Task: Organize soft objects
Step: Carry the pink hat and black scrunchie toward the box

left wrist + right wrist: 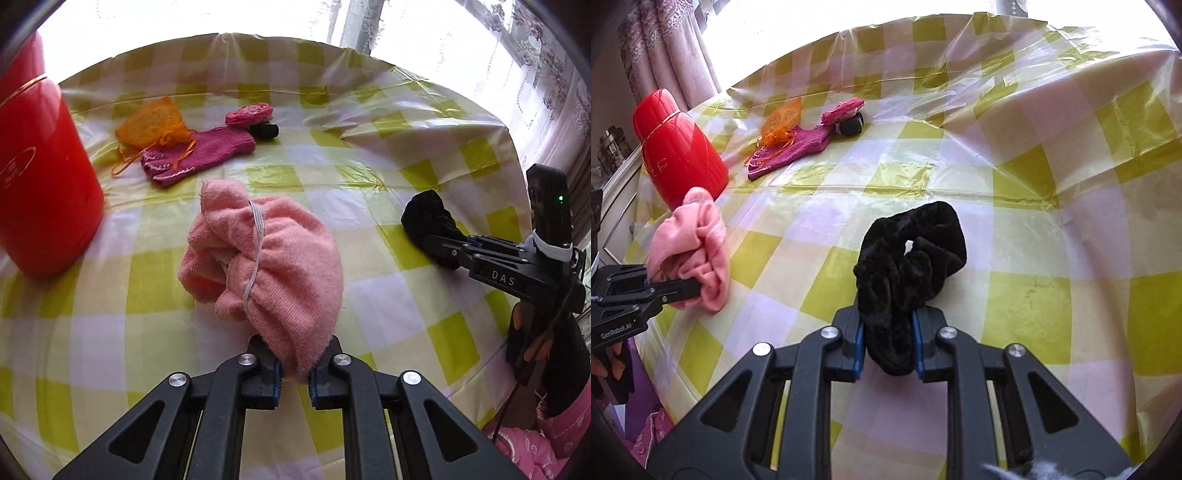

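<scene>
A crumpled pink towel cloth (266,258) lies on the checked tablecloth, and my left gripper (295,363) is shut on its near end. The right wrist view shows the same pink cloth (698,243) at the left, pinched by the left gripper (692,288). My right gripper (888,339) is shut on a fuzzy black scrunchie (908,258), which rests on the table. In the left wrist view the scrunchie (424,218) sits at the right, with the right gripper (439,251) closed on it. A magenta knitted glove (199,151), an orange mesh pouch (155,122) and a pink knitted piece (249,112) lie together at the back.
A tall red container (40,184) stands at the left, close behind the pink cloth. A small black object (264,131) lies under the pink knitted piece. The green-and-white plastic tablecloth (1052,258) covers the table. Curtains and a bright window stand behind it. A hand (609,363) grips the left handle.
</scene>
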The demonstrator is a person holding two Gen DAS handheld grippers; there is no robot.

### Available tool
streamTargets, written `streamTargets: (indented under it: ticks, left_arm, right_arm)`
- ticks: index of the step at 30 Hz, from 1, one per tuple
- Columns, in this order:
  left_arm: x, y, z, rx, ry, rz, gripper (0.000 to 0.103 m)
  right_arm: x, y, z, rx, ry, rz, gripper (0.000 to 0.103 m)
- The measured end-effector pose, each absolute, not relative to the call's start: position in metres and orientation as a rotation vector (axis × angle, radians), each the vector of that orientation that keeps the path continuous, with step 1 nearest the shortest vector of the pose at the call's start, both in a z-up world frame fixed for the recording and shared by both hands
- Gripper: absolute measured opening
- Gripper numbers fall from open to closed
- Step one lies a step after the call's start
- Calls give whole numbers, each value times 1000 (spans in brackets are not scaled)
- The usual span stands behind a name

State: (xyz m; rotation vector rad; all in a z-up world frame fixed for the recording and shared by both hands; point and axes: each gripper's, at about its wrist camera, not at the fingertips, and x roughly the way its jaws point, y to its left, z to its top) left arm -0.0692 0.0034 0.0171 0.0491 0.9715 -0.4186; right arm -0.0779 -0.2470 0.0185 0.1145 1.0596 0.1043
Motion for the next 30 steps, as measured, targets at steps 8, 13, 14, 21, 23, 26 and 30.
streamTargets:
  ticks: [8,13,14,21,23,26,30]
  left_arm:
    - [-91,-12,30,77,884,-389,11]
    - [-118,-2,61,101,764,-347,11]
    - [-124,1,68,96,738,-334,11]
    - [-167,18,119,104,523,-277,11]
    - [-179,20,134,114,460,-274,11]
    - [-192,24,150,121,387,-269,11]
    - [-198,27,160,117,369,-277,12]
  right_arm:
    - [-93,-243,35,102,988,32,23]
    - [-129,-222,76,126,867,25,23]
    - [-136,-216,86,112,838,32,23]
    - [-177,-172,159,-39,645,50,23]
    - [-185,-164,176,-67,608,54,23]
    - [-194,-158,192,-95,570,51,23]
    - [-198,-158,201,-81,568,48,23]
